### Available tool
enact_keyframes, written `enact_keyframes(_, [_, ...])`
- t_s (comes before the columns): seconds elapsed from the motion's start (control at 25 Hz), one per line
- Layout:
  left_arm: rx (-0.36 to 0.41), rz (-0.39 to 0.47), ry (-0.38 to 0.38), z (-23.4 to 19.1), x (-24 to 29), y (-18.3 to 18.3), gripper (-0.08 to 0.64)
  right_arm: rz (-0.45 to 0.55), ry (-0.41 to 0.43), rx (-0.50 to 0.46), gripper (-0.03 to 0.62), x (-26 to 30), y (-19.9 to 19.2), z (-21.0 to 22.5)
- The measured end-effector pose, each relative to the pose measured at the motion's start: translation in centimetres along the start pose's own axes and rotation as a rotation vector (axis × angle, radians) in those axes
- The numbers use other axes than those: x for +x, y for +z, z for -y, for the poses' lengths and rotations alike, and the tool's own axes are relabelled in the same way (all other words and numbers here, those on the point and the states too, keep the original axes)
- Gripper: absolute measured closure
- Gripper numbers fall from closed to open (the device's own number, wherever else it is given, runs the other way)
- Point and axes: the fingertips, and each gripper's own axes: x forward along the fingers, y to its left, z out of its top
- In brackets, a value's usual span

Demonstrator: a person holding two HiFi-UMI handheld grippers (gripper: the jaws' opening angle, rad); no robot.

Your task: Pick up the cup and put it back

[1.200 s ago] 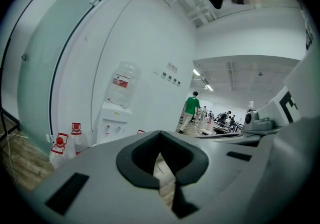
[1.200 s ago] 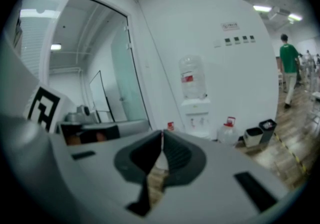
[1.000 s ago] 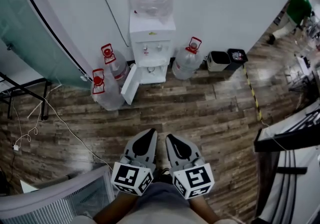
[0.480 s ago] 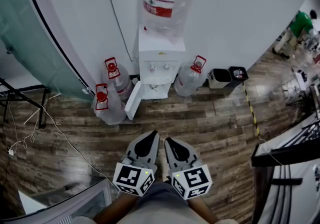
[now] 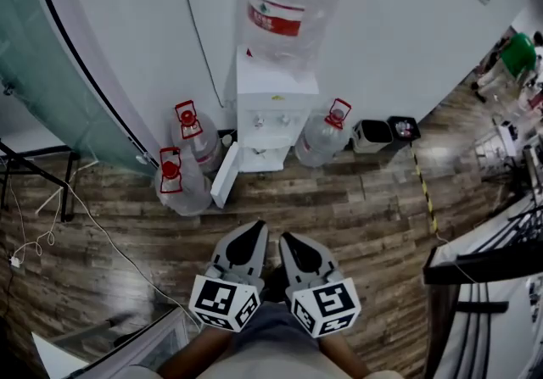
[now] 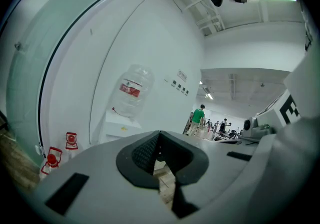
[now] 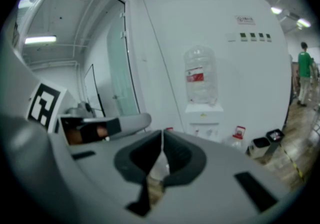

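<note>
No cup shows in any view. A white water dispenser (image 5: 270, 119) with a large clear bottle (image 5: 293, 0) on top stands against the wall ahead, and its lower door (image 5: 225, 175) hangs open. My left gripper (image 5: 254, 225) and right gripper (image 5: 288, 236) are held side by side low in the head view, pointing at the dispenser from some way off. Both are shut with nothing between the jaws. The left gripper view shows the left gripper (image 6: 160, 133) with its tips meeting. In the right gripper view the right gripper (image 7: 162, 132) is closed too, with the dispenser (image 7: 204, 118) beyond.
Two water jugs (image 5: 182, 157) with red caps stand left of the dispenser and one jug (image 5: 325, 138) to its right, beside two small bins (image 5: 386, 133). A glass partition (image 5: 51, 72) curves along the left. A dark desk (image 5: 484, 250) is at the right. A person in green (image 5: 517, 55) stands far right.
The dispenser and its bottle have grown larger and come nearer in the head view. Both grippers keep the same place in that view, still shut.
</note>
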Motion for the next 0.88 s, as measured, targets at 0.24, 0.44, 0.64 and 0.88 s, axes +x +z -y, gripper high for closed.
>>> enact_keyframes(0.24, [-0.003, 0.004, 0.011, -1.2, 2.4, 0.4, 0.552, 0.004, 0.019, 0.012, 0.568, 2.2, 0.8, 1.6])
enact_keyframes(0.44, [0.015, 0.010, 0.024, -2.8, 6.2, 1.3, 0.554, 0.021, 0.044, 0.015, 0.568, 5.4, 2.4, 4.1])
enact_keyframes(0.64, [0.026, 0.005, 0.034, -3.9, 11.3, 2.6, 0.552, 0.034, 0.061, 0.019, 0.568, 8.6, 5.1, 7.8])
enact_keyframes(0.88, [0.024, -0.014, 0.066, -4.8, 17.4, 3.3, 0.552, 0.012, 0.086, 0.032, 0.568, 11.6, 6.9, 12.8])
